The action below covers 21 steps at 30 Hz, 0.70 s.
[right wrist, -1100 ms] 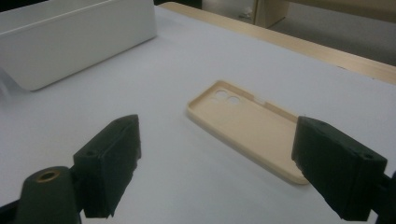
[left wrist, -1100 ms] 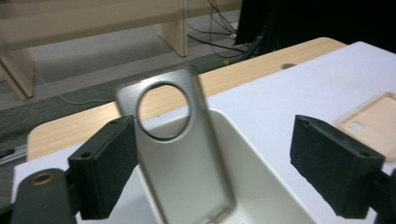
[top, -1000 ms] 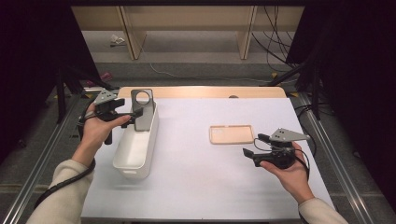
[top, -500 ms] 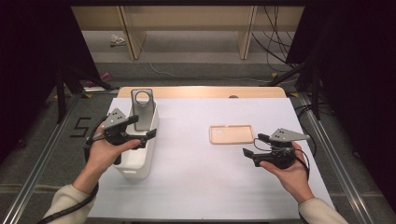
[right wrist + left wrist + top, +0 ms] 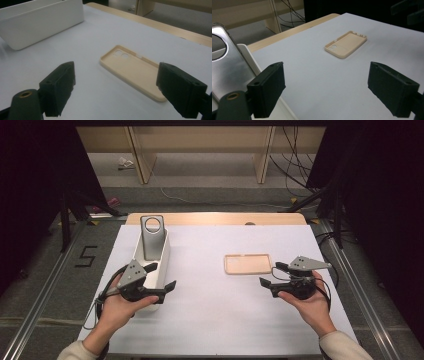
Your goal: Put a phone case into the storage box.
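A silver phone (image 5: 151, 237) (image 5: 227, 67) leans upright at the far end of a long white bin (image 5: 162, 257) (image 5: 245, 48) (image 5: 42, 25) on the left. On the white table lies a beige phone case (image 5: 248, 263) (image 5: 346, 44) (image 5: 135, 72), hollow side up. My left gripper (image 5: 161, 276) (image 5: 330, 82) hangs over the bin's near end, pointing right. It is open; its jaws have just been closing a little, with nothing between them. My right gripper (image 5: 272, 274) (image 5: 122, 87) rests open just right of the case, aimed at it.
The white table top (image 5: 215, 320) has a wooden strip (image 5: 215, 218) along its far edge. Metal rails (image 5: 45, 285) run down both sides of the table. Wooden furniture legs and cables stand on the floor beyond.
My left hand has drawn back toward the near side, from beside the silver phone to the bin's near end, and sunk slightly. The right hand has stayed put.
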Tool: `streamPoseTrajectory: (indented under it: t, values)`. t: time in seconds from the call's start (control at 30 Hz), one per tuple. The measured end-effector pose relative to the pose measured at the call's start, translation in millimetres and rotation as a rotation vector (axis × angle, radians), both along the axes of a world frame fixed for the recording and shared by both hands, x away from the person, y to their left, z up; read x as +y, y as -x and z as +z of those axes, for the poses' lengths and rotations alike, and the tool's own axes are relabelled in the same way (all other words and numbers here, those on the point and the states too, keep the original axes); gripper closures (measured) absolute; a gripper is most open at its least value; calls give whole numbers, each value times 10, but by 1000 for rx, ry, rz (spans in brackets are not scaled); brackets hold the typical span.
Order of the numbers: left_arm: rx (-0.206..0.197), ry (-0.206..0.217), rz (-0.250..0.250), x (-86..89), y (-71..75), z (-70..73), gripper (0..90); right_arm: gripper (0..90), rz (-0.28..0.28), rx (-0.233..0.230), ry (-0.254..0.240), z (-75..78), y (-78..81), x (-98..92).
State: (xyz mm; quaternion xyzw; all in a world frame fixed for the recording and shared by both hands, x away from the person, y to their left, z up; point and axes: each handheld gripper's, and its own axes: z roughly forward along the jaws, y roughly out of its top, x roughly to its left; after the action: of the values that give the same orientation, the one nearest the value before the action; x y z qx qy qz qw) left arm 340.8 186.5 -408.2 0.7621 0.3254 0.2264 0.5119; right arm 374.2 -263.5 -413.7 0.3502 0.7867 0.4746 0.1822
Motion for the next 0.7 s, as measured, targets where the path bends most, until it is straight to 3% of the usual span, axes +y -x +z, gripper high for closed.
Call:
streamPoseTrajectory:
  t: [0.2, 0.7]
  values:
    - [-26, -26, -20, -3, 31, -51, 140, 165, -5, 0, -2, -2, -25, -5]
    - [-27, -30, -18, 39, 3, -84, 150, 171, -32, 8, 2, 8, -61, -43]
